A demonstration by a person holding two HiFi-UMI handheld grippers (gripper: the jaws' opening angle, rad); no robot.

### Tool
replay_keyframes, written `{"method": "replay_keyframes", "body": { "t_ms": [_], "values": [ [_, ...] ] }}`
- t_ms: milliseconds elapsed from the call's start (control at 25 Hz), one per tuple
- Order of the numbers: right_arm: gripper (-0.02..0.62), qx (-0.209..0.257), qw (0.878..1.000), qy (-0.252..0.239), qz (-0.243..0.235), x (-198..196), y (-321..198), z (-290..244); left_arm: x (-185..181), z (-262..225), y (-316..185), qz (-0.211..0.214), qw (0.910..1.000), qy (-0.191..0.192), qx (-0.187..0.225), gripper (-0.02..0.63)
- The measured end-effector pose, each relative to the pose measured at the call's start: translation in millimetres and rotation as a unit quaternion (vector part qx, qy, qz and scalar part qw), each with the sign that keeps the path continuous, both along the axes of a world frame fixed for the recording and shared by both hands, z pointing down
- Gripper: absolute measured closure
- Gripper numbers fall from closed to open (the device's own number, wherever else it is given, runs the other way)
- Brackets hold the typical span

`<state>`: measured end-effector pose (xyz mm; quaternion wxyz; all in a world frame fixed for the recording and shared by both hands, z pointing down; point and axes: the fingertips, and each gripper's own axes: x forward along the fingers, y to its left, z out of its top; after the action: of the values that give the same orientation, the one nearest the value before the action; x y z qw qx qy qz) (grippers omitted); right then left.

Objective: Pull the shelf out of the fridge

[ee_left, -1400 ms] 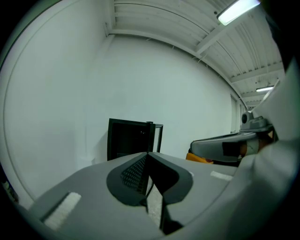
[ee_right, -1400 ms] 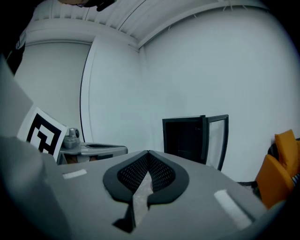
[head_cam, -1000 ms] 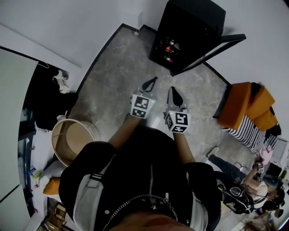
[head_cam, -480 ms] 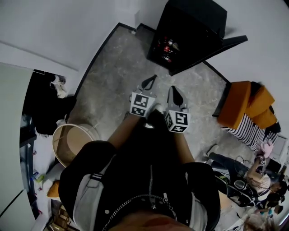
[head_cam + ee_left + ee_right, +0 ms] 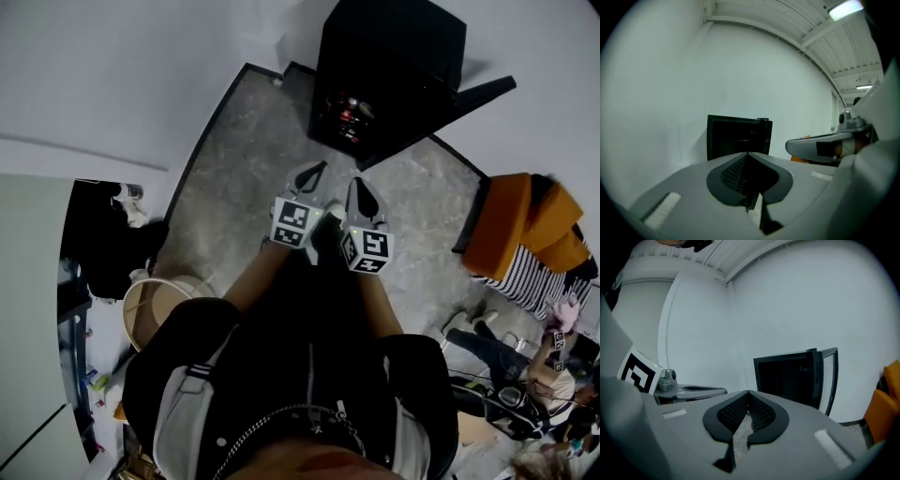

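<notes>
- Fridge [image 5: 394,56] stands against the wall [image 5: 141,75], door [image 5: 464,94] swung open, its shelf too dark to make out
- Left gripper [image 5: 314,172] and right gripper [image 5: 361,187], both closed and empty, side by side, well short of it

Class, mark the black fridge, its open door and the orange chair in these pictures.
black fridge [image 5: 394,52], head view, on its top panel.
open door [image 5: 828,380], right gripper view, on its see-through pane.
orange chair [image 5: 506,220], head view, on its orange upholstery.
</notes>
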<state>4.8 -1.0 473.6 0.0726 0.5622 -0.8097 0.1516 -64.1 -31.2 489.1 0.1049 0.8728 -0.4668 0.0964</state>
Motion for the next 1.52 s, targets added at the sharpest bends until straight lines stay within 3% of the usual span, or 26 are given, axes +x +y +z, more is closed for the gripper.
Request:
{"method": "replay_keyframes", "body": {
  "t_ms": [280,680,840,1000,1080,1160,1240,1320,1400,1520],
  "values": [
    [0.593,0.014,1.0,-0.012,-0.006,27.7,-73.2,-7.4,33.9,2.9,-67.0,0.006,0.9998,-0.019,-0.004,0.595],
    [0.593,0.02,1.0,-0.018,-0.014,69.6,-154.2,-17.2,65.9,0.0,-145.4,-0.027,0.9996,0.0,-0.011,0.595],
    [0.592,0.019,0.999,-0.016,-0.025,84.7,-169.0,-16.1,73.2,10.8,-167.5,-0.054,0.9957,0.066,-0.035,0.595],
    [0.592,0.015,0.999,-0.007,-0.042,86.6,-180.5,-12.4,69.0,17.0,-192.3,-0.085,0.9841,0.151,-0.041,0.595],
    [0.594,0.017,0.999,-0.004,-0.047,84.5,-185.3,-11.5,63.3,21.2,-207.4,-0.105,0.9701,0.213,-0.052,0.593],
    [0.592,0.016,0.998,0.002,-0.053,80.7,-189.2,-10.6,57.6,29.3,-224.1,-0.123,0.9496,0.28,-0.07,0.578],
    [0.592,0.014,0.998,0.012,-0.058,76.3,-194.2,-9.6,54.6,40.3,-240.8,-0.134,0.931,0.328,-0.088,0.577],
    [0.592,0.012,0.998,0.018,-0.057,72.7,-198.6,-9.1,53.2,51.3,-256.7,-0.138,0.9123,0.372,-0.103,0.536],
    [0.592,0.009,0.998,0.022,-0.052,70.3,-202.3,-8.5,51.4,59.9,-274.0,-0.142,0.8906,0.418,-0.108,0.521],
    [0.592,0.003,0.998,0.037,-0.051,71.0,-203.0,-3.5,48.2,71.0,-297.4,-0.15,0.8508,0.494,-0.1,0.516]
  ]
}}
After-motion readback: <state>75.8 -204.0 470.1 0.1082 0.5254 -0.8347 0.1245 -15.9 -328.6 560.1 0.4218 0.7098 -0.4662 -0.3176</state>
